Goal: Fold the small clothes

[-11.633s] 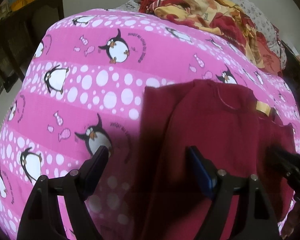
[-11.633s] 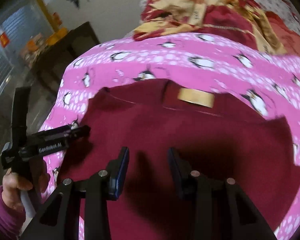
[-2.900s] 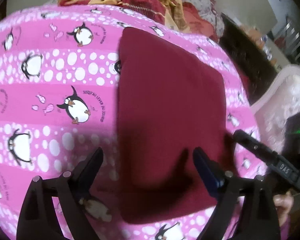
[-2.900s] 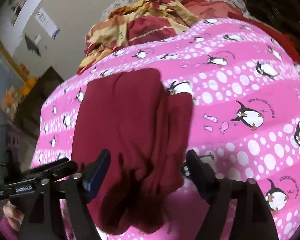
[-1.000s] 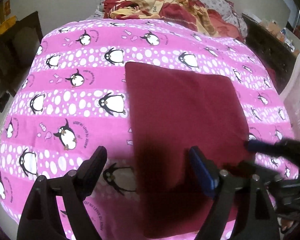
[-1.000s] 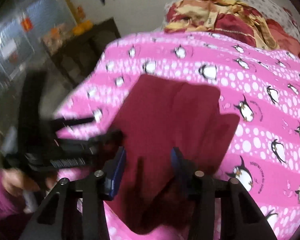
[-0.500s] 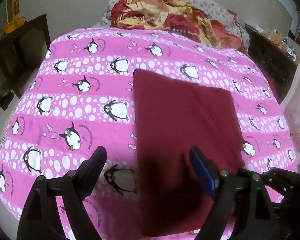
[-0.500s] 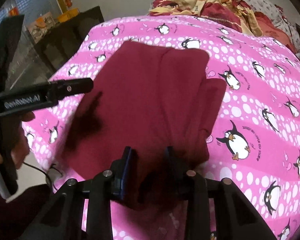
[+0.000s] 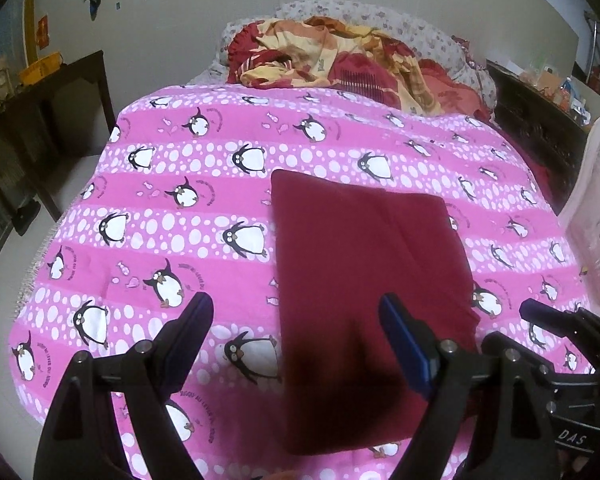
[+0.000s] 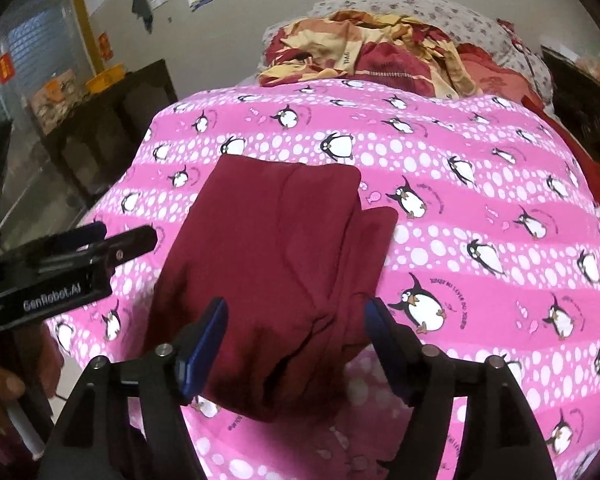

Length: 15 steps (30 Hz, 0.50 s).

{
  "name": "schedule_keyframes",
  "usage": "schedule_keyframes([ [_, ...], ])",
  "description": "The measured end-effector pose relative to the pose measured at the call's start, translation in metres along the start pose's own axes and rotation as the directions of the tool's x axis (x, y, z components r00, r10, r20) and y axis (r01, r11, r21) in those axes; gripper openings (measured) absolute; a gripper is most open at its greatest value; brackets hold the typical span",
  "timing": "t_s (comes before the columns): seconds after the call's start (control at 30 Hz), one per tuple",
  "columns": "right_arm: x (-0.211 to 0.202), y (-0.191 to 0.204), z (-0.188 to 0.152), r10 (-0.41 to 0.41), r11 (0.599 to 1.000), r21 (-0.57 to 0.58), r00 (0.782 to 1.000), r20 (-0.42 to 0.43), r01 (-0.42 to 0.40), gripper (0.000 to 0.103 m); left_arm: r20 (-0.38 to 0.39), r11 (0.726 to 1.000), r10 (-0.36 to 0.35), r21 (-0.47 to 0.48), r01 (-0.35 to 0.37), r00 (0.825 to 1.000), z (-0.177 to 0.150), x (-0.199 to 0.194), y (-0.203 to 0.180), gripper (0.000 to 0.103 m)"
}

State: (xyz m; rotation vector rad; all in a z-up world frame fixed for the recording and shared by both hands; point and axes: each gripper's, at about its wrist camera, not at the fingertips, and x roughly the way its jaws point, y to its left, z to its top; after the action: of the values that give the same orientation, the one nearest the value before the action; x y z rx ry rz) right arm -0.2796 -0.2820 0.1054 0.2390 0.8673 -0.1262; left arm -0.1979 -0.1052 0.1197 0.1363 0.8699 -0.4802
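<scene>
One maroon garment [image 9: 364,300] lies folded flat, rough rectangle, on pink penguin blanket [image 9: 180,216], near edge of bed. Left gripper [image 9: 296,320] above it, jaws spread wide, nothing held. Right gripper [image 10: 296,320] above garment's near end, jaws also apart, empty. Rumpled red-yellow bedding [image 9: 340,60] at far end. Dark table [image 10: 112,120] far left.

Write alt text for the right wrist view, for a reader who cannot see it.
A folded dark red garment lies on a pink penguin-print bedspread, with the open right gripper poised above its near edge. The left gripper hangs at the left edge, and rumpled red and yellow bedding lies beyond.
</scene>
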Motion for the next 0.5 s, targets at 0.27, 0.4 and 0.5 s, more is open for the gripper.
schedule_keyframes([
  [0.27,-0.0010,0.0024,0.0037,-0.031,0.999,0.031,1.000,0.006,0.030,0.083,0.016,1.000,0.004,-0.009,-0.004,1.000,-0.0008,-0.0071,0.0033,0.084],
  [0.4,0.0022,0.0024,0.0039,-0.034,0.999,0.036,0.999,-0.010,0.035,0.085,0.016,1.000,0.003,-0.018,-0.003,1.000,-0.0002,-0.0056,0.0055,0.084],
  [0.5,0.0054,0.0031,0.0038,-0.041,0.999,0.033,0.999,-0.018,0.041,0.085,0.015,1.000,0.002,-0.016,-0.002,1.000,-0.0002,-0.0051,0.0061,0.084],
])
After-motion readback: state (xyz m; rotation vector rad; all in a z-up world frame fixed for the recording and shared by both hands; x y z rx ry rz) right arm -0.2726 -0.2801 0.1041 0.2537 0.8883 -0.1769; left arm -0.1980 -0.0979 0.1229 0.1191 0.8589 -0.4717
